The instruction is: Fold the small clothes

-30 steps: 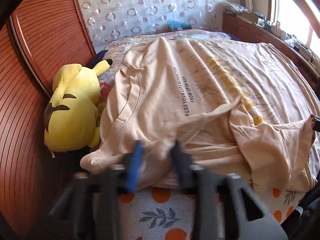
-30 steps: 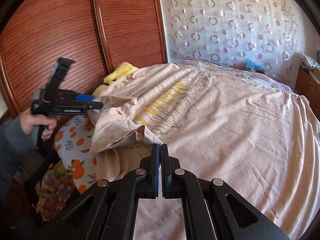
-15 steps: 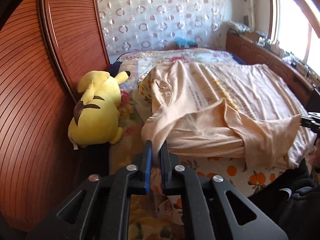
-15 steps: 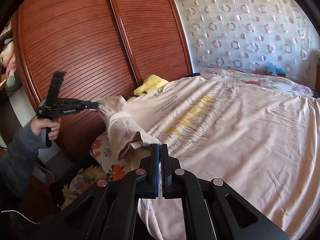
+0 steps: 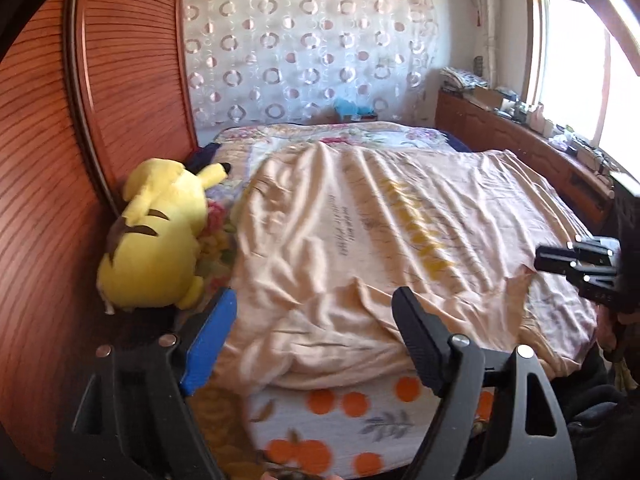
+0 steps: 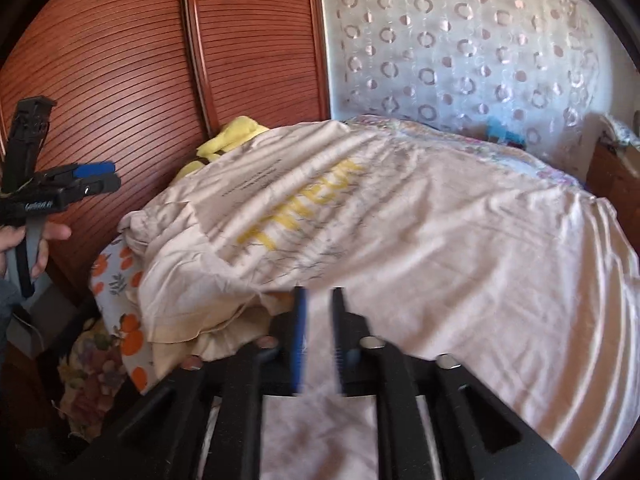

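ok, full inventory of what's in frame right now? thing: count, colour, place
T-shirt: one, peach with yellow print and dark text, spread over the bed, near edge rumpled
Plush toy: one, yellow with brown stripes, lying left of the shirt against the wardrobe
Bedcover: one, white with orange fruit print, under the shirt
Wardrobe doors: reddish slatted wood, left of the bed
Curtain: one, sheer white with ring pattern, behind the bed
Sideboard: one, brown wood, under the window, cluttered top
Left gripper: black, one blue pad, jaws just opened wide, nothing between them
Right gripper: black, blue pad, jaws just parted over the shirt
Hand: one, holding the left gripper's handle
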Motion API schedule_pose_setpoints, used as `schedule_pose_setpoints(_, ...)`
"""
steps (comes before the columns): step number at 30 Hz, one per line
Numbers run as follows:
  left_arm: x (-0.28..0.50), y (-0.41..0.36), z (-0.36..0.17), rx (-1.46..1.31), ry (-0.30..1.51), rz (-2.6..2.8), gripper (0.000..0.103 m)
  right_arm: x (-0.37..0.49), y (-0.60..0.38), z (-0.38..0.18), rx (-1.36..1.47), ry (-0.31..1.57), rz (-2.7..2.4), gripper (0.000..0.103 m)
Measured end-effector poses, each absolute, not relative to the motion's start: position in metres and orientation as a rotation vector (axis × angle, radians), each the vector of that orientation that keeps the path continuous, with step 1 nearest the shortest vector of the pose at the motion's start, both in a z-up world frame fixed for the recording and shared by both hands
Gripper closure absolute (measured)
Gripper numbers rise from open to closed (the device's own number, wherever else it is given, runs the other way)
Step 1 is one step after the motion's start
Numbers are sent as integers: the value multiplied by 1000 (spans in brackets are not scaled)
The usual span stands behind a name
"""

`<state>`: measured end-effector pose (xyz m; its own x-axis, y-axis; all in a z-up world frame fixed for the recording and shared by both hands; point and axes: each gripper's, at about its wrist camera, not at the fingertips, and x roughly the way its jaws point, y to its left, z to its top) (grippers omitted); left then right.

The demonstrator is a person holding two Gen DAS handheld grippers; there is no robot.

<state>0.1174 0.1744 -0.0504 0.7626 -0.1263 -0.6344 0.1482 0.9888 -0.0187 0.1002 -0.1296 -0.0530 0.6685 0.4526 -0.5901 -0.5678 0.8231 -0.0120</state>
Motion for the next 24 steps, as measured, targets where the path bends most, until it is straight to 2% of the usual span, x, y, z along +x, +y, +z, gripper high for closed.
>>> schedule_pose_setpoints(2, 115, 167, -55, 30, 697, -155, 22, 93, -129, -46, -186, 592, 629, 55)
schedule_pose_setpoints(3, 114, 164, -59, 25, 706, -159, 22, 90, -126, -44, -189, 582, 660, 53)
schedule_pose_setpoints(13, 91, 170, -76, -48, 735, -112, 22, 83, -54, -71, -381, 659, 949, 52)
schedule_pose_setpoints(18, 81, 181, -77, -64, 726, -94, 22, 95, -28, -85, -466, 720, 940, 73)
schedule_pose_setpoints(19, 80, 182, -77, -63, 726, -92, 22, 97, -26, -86, -486, 711, 920, 82)
schedule_pose_setpoints(20, 78, 183, -77, -62, 726, -90, 22, 99, -25, -85, -497, 708, 908, 97)
schedule_pose_setpoints(24, 77, 184, -77, -55, 723, -91, 22, 100, -29, -60, -478, 688, 971, 100)
